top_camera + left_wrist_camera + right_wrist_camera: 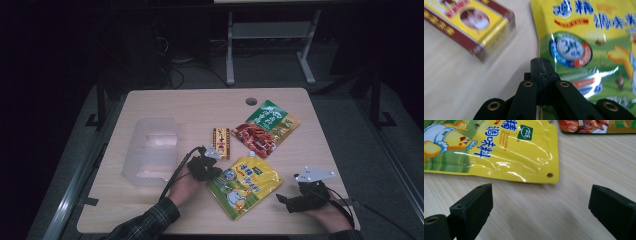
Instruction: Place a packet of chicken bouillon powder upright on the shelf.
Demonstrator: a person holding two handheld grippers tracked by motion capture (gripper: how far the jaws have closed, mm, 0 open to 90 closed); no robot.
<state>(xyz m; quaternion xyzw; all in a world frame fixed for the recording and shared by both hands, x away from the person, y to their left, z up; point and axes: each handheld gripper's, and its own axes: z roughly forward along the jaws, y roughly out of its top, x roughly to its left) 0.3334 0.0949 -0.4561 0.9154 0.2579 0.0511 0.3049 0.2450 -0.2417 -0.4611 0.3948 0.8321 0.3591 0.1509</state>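
Note:
A yellow chicken-bouillon pouch [245,184] lies flat at the front middle of the wooden table [165,107]. My left gripper [214,172] is at its left corner. In the left gripper view the jaws are pressed together, and the gripper [541,62] sits right over the pouch's [586,37] left edge. Whether that edge is pinched between them I cannot tell. My right gripper [285,202] rests at the front right. It is open [541,192], with bare table between the jaws, just short of the pouch's [494,150] holed corner.
A small yellow-and-maroon box [221,142] lies just beyond the left gripper and shows blurred in the left gripper view [471,25]. A red-and-green snack pouch [265,127] lies behind the yellow one. A clear plastic bin [152,150] stands at the left. A cable hole [251,101] is near the far edge.

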